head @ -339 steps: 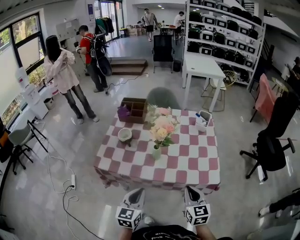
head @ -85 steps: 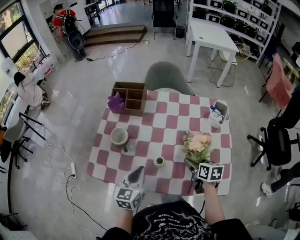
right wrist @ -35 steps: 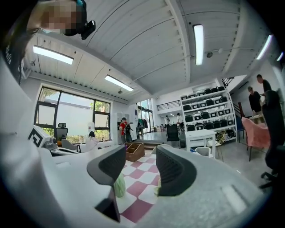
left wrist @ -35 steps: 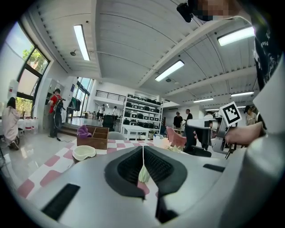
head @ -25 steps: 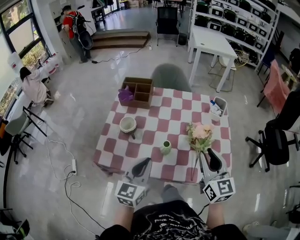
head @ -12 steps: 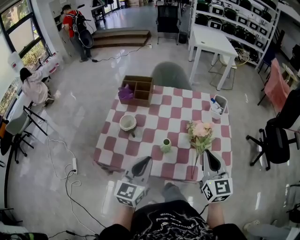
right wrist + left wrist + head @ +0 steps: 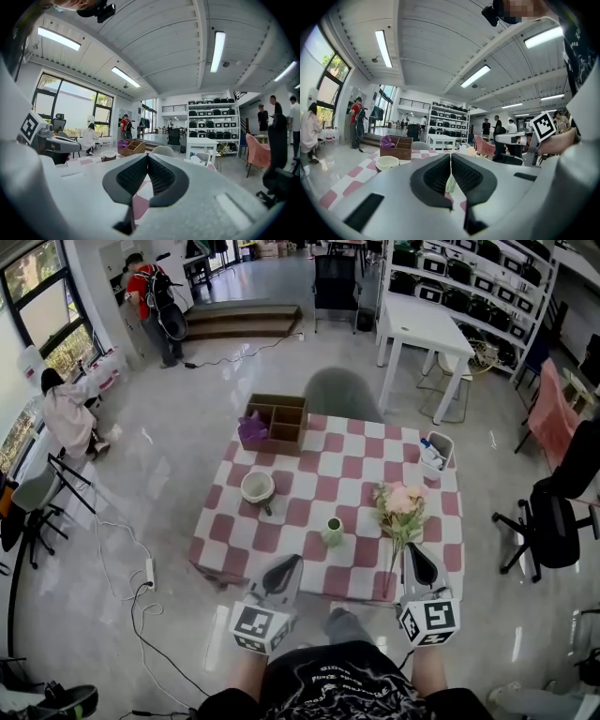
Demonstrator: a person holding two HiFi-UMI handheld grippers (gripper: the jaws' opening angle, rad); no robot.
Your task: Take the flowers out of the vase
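Note:
A small green vase [image 7: 332,532] stands empty near the front middle of the checkered table [image 7: 309,465]. The pink and cream flowers [image 7: 400,506] lie flat on the cloth to its right, stems pointing toward the front edge. My right gripper [image 7: 415,551] hovers at the table's front edge just right of the stems, shut and holding nothing. My left gripper [image 7: 290,562] is shut too, short of the front edge, left of the vase. In the left gripper view the shut jaws [image 7: 450,157] show a sliver of the vase [image 7: 450,183] behind them. The right gripper's [image 7: 147,157] view shows its pads closed together.
A white bowl [image 7: 256,487] sits at the table's left. At the far left corner stands a wooden compartment box [image 7: 277,423] with purple cloth, and a white basket [image 7: 434,454] is at the far right corner. A grey chair [image 7: 344,393] stands behind the table. People stand far left.
The right gripper has drawn slightly back and left from the stems and its jaws have come together. The flowers stay lying on the cloth. The left gripper has not moved.

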